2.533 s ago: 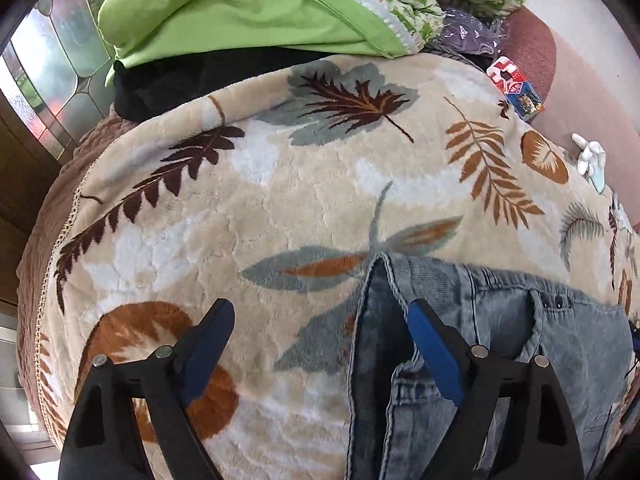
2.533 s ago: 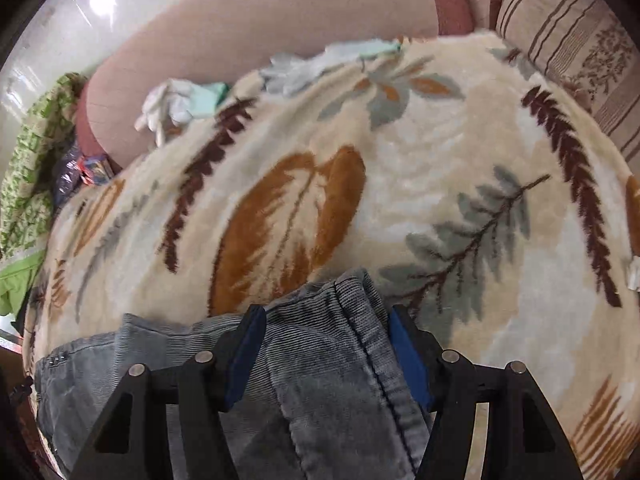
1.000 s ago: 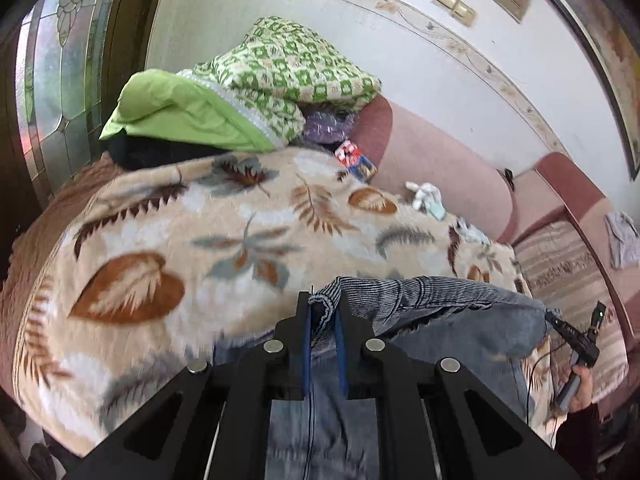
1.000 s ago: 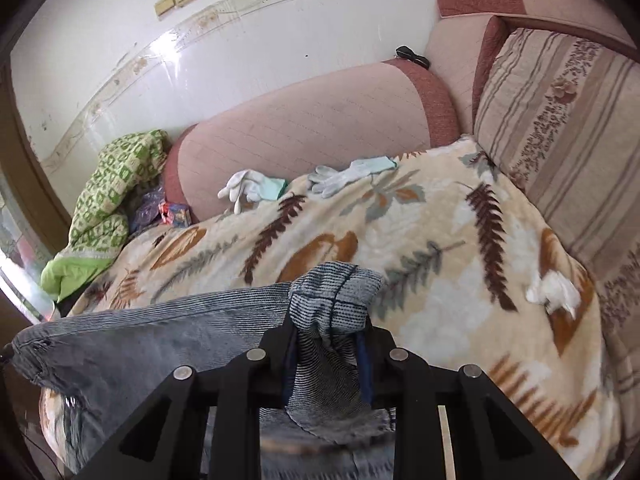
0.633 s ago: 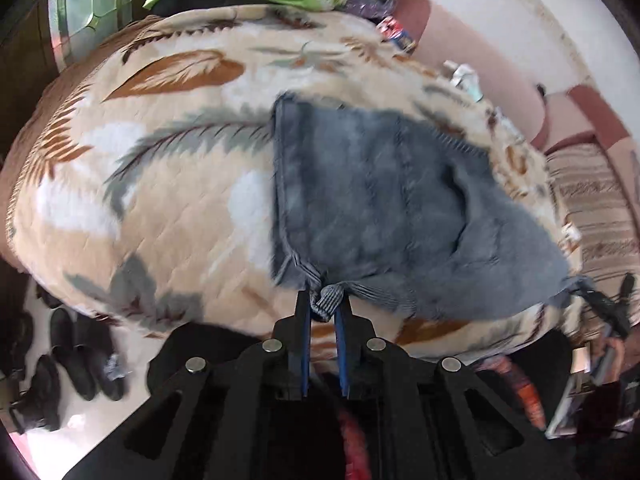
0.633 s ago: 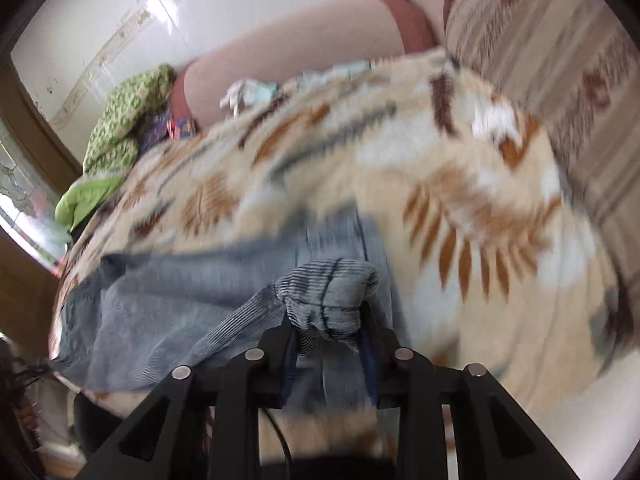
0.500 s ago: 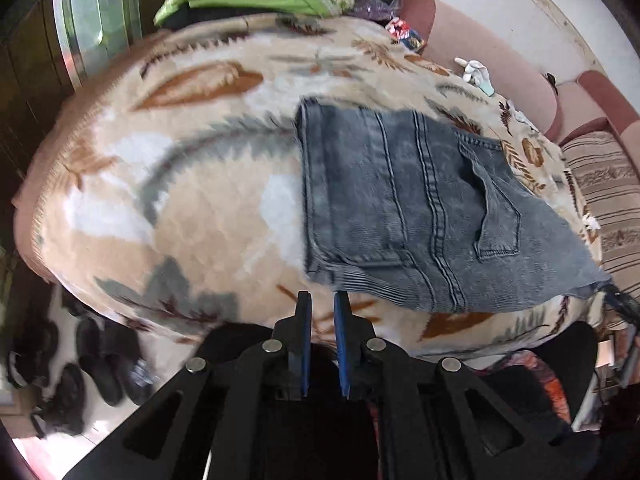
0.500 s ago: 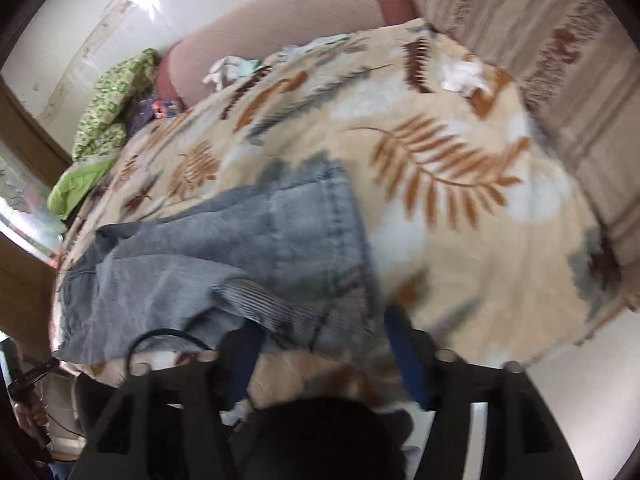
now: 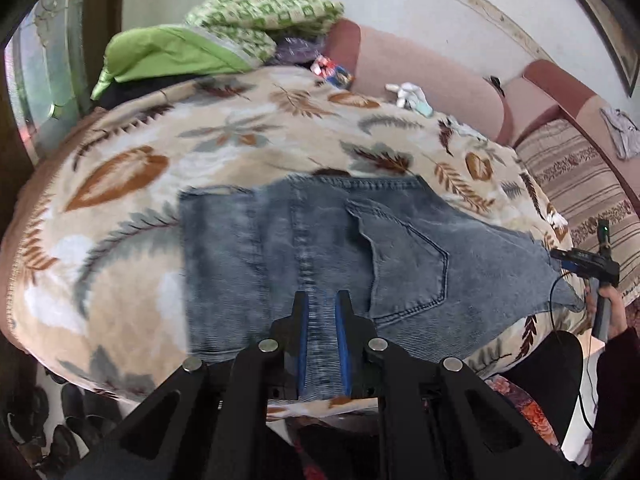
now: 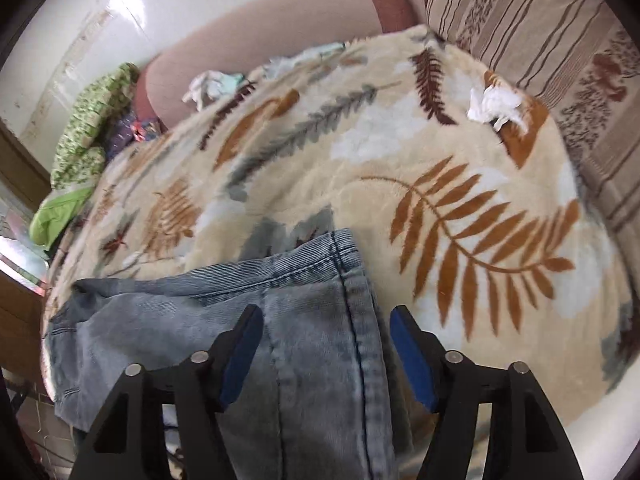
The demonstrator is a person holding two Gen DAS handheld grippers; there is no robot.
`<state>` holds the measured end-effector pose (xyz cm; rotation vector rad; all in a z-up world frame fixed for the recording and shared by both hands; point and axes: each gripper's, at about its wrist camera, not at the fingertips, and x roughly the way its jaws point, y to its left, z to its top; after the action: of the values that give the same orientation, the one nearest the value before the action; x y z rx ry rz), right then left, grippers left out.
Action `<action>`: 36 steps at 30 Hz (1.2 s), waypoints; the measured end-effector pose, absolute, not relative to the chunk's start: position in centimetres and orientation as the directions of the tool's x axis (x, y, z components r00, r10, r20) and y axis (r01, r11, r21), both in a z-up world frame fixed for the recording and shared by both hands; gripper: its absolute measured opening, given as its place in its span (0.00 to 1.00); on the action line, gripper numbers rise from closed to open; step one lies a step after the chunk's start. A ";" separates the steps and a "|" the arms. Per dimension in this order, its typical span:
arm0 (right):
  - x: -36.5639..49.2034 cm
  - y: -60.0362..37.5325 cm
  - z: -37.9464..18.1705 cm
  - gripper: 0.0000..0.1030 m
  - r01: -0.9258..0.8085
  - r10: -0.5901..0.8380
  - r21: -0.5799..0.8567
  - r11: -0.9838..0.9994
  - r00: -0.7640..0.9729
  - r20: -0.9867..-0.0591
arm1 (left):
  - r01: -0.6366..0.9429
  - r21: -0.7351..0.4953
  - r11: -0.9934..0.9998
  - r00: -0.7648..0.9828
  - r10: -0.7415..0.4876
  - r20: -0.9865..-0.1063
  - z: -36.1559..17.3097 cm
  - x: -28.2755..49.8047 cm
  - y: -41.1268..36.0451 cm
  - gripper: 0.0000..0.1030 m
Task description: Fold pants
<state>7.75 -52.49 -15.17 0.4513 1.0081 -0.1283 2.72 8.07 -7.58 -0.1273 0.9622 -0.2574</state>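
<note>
Grey-blue jeans (image 9: 280, 248) lie folded and flat on a beige leaf-print blanket (image 9: 120, 184), back pocket (image 9: 404, 256) facing up. My left gripper (image 9: 321, 296) hangs over the near edge of the fold. It is shut to a thin slit, and denim shows through the slit with no sign of being pinched. In the right wrist view, my right gripper (image 10: 326, 312) stands open over the jeans' leg end (image 10: 312, 320). Its jaws are closing, the hemmed leg lies below and between the fingers, and the pads do not press on it.
Green bedding (image 9: 200, 52) is piled at the back left, and white gloves (image 9: 408, 92) lie by the pink sofa back (image 9: 420, 80). A crumpled white cloth (image 10: 496, 106) rests on the blanket near a striped cushion (image 10: 560, 20). Shoes (image 9: 60, 420) stand on the floor below.
Both grippers carried the lifted denim ends toward the near edge, and the jeans now lie folded. The left lost its hem, the right opened and dropped its bunch, and both have sunk closer.
</note>
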 end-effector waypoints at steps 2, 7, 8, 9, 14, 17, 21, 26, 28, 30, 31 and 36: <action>9.0 -52.4 -16.1 0.36 0.299 0.099 0.280 0.912 0.502 -0.859 | 0.153 -0.242 0.958 0.520 -0.286 -0.805 -8.5 3.0 7.4 0.12; 9.9 -51.7 -14.8 0.23 0.258 0.022 0.169 0.951 0.489 -0.872 | 0.115 -0.243 0.963 0.503 -0.267 -0.822 -9.5 3.7 7.4 0.12; 9.9 -51.5 -14.0 0.23 0.246 0.005 0.153 0.957 0.514 -0.858 | 0.101 -0.245 0.964 0.500 -0.263 -0.825 -9.7 3.9 7.7 0.12; 10.0 -51.3 -13.3 0.23 0.243 -0.014 0.138 0.960 0.535 -0.844 | 0.086 -0.249 0.965 0.496 -0.258 -0.829 -9.9 4.1 8.0 0.12; 9.9 -52.2 -10.8 0.15 0.297 -0.074 0.156 0.942 0.638 -0.766 | 0.044 -0.247 0.968 0.485 -0.237 -0.842 -10.8 4.5 8.6 0.12; 11.0 -53.2 -13.2 0.15 0.350 -0.084 0.169 0.921 0.604 -0.793 | 0.032 -0.239 0.970 0.476 -0.226 -0.850 -11.7 4.8 8.6 0.12; 11.5 -55.5 -16.9 0.16 0.510 -0.226 0.072 0.857 0.498 -0.837 | 0.033 -0.227 0.973 0.478 -0.215 -0.852 -12.4 5.0 8.5 0.12; 9.1 -57.0 -14.6 0.18 0.620 -0.170 0.285 0.731 0.570 -0.804 | 0.044 -0.223 0.974 0.489 -0.215 -0.845 -12.6 5.1 8.6 0.13; 9.4 -54.0 -11.7 0.18 0.529 -0.172 0.259 0.808 0.632 -0.756 | 0.041 -0.225 0.973 0.495 -0.216 -0.842 -12.6 5.2 8.5 0.13; 10.6 -50.1 -9.8 0.19 0.380 -0.054 0.286 0.879 0.677 -0.734 | 0.047 -0.220 0.974 0.506 -0.213 -0.836 -12.6 5.1 8.3 0.16; 11.4 -47.6 -9.2 0.19 0.289 0.037 0.317 0.903 0.684 -0.728 | 0.054 -0.220 0.974 0.509 -0.216 -0.833 -12.6 5.1 8.3 0.18; 15.8 -33.4 -9.2 0.19 -0.147 0.406 0.394 0.907 0.552 -0.728 | 0.092 -0.209 0.974 0.521 -0.226 -0.823 -12.5 4.7 7.5 0.40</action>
<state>15.80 -33.43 -9.21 0.3034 0.9327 0.3331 4.67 7.53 -12.53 -0.1452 1.0055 -0.1915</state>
